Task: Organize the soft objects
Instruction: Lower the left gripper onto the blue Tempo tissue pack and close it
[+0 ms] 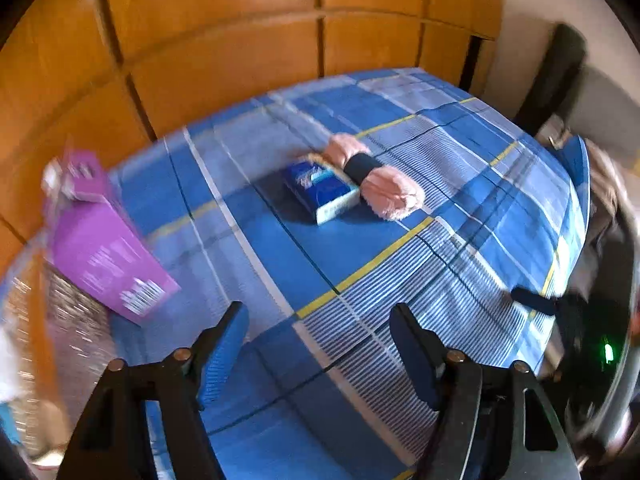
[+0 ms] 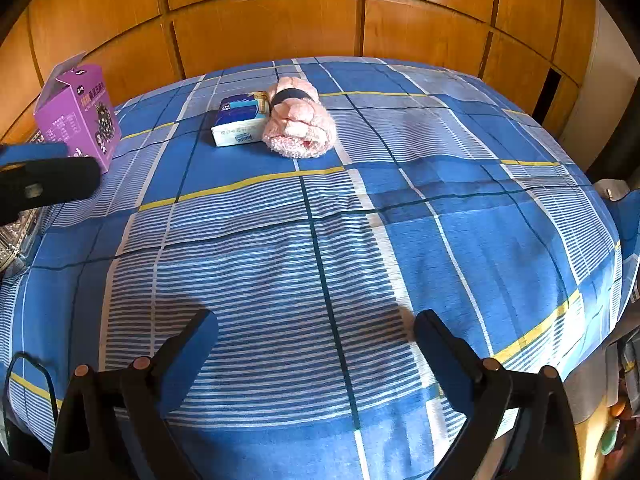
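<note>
A bed [image 2: 360, 208] covered with a blue plaid sheet is filling both wrist views, with orange wooden panelling [image 2: 260, 20] standing behind it. In the right wrist view, a rolled pink fluffy towel [image 2: 300, 128] bound by a dark band [image 2: 290, 94] is lying toward 12 o'clock on the bed, touching a blue and white tissue pack [image 2: 238, 122] on its 9 o'clock side. A purple carton [image 2: 78, 116] is standing upright at 10 o'clock, near the bed's edge, well apart from the towel. The right claw [image 2: 316, 332] is hovering over bare sheet with its jaws spread wide and gripping nothing. The left claw [image 1: 320, 320] is also standing apart and empty over the sheet, with the towel [image 1: 376, 178] and tissue pack [image 1: 320, 192] lying ahead at 12 o'clock and the carton [image 1: 104, 248] at 9 o'clock.
</note>
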`<state>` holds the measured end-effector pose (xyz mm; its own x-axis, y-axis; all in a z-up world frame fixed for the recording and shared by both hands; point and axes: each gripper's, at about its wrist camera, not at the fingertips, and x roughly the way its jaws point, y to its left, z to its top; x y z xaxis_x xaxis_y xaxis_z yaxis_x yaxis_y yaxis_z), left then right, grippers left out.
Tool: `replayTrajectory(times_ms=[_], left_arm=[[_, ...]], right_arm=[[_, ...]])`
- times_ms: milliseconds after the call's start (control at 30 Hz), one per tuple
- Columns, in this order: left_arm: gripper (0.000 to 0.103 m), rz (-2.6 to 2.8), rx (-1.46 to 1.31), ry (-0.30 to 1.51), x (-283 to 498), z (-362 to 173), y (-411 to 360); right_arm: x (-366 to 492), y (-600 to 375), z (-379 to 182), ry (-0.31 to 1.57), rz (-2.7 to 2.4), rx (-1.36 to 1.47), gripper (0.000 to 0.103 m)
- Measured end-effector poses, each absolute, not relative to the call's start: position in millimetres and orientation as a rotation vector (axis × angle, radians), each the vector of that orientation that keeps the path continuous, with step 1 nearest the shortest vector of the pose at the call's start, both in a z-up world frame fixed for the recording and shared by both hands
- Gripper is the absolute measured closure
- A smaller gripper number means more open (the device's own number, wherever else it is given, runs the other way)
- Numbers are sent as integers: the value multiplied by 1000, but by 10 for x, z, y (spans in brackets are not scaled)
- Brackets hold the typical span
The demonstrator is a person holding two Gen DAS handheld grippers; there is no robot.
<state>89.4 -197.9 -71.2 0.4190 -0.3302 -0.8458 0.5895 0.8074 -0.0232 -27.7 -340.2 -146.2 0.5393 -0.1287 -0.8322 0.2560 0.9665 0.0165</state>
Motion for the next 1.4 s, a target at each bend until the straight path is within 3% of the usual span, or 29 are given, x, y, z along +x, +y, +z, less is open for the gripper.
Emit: replayTrajectory(times_ms=[133, 300, 533, 667, 933, 1000, 1067, 1400], left_arm=[[44, -570, 218, 1058, 1154, -825, -2075], [46, -549, 168, 1092, 1457, -874, -2281], [46, -471, 139, 1133, 1950, -1015, -2577], [35, -449, 158, 1134, 2149, -1066, -2765], [34, -408, 208, 1163, 2431, -1274, -3037], [35, -410, 216, 1142, 2420, -1298, -3023], [44, -439, 258, 1122, 2324, -1283, -2999], [46, -527, 280, 1082, 1532, -1235, -2260]], right_arm=[[-275, -3397, -1460, 973, -231, 146, 1], [-279, -3397, -1460, 969, -230, 148, 0], [-287, -3400, -1466, 959, -225, 149, 0], [-293, -3404, -1468, 956, -223, 151, 0], [-273, -3411, -1458, 961, -223, 159, 0], [-271, -3409, -1456, 962, -223, 160, 0], [-263, -3414, -1454, 961, -222, 160, 0], [-265, -3415, -1448, 973, -216, 152, 0]])
